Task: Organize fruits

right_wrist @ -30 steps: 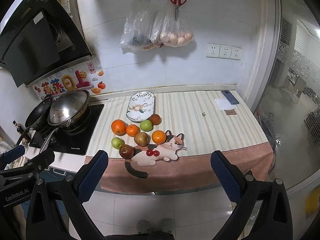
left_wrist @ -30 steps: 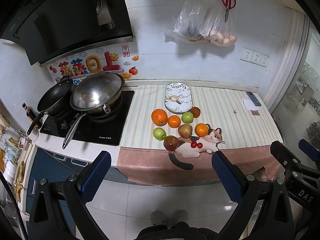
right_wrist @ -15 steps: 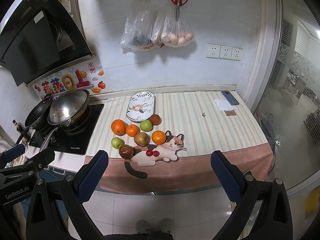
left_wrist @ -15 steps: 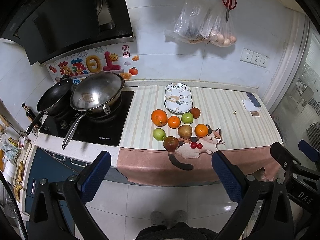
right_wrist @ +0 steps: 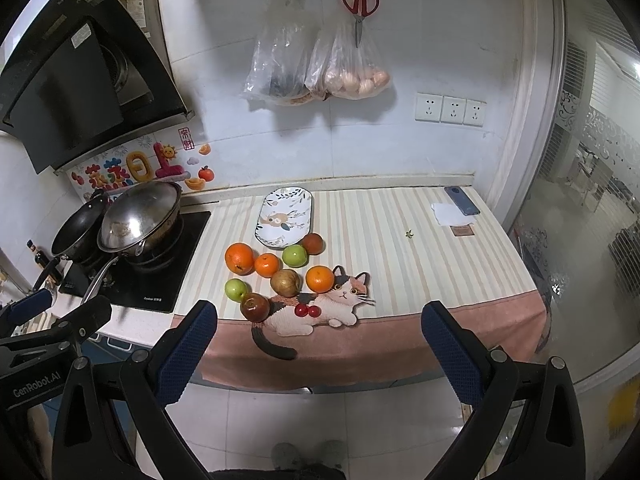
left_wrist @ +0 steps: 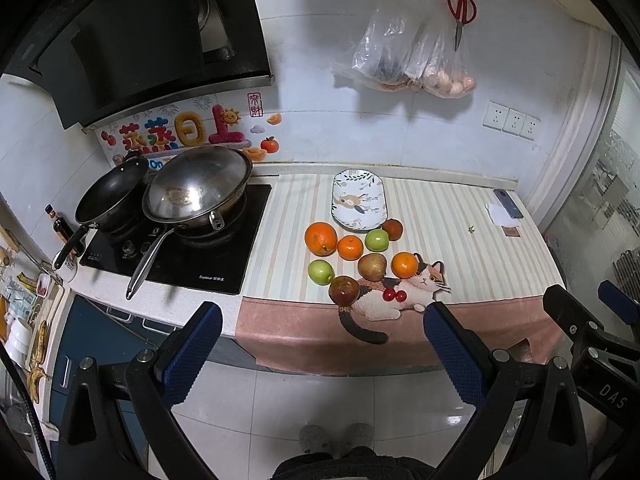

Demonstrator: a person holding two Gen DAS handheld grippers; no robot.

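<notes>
Several fruits lie loose on the striped counter mat: a large orange (left_wrist: 320,238) (right_wrist: 239,257), smaller oranges (left_wrist: 350,247) (left_wrist: 404,265), green apples (left_wrist: 320,272) (left_wrist: 377,239), a brown pear (left_wrist: 371,266) (right_wrist: 285,282), a red apple (left_wrist: 343,290) (right_wrist: 255,307) and a dark red fruit (left_wrist: 392,229). Behind them rests an oval patterned plate (left_wrist: 359,204) (right_wrist: 285,217), bare. My left gripper (left_wrist: 322,354) is open, held back from the counter over the floor. My right gripper (right_wrist: 318,352) is open too, equally far back. Neither holds anything.
A stove (left_wrist: 176,248) with a steel wok (left_wrist: 197,188) and a black pan (left_wrist: 110,196) stands left of the fruit. A phone and paper (right_wrist: 460,206) lie at the counter's far right. Bags (right_wrist: 316,68) and scissors hang on the wall. A person's feet show below.
</notes>
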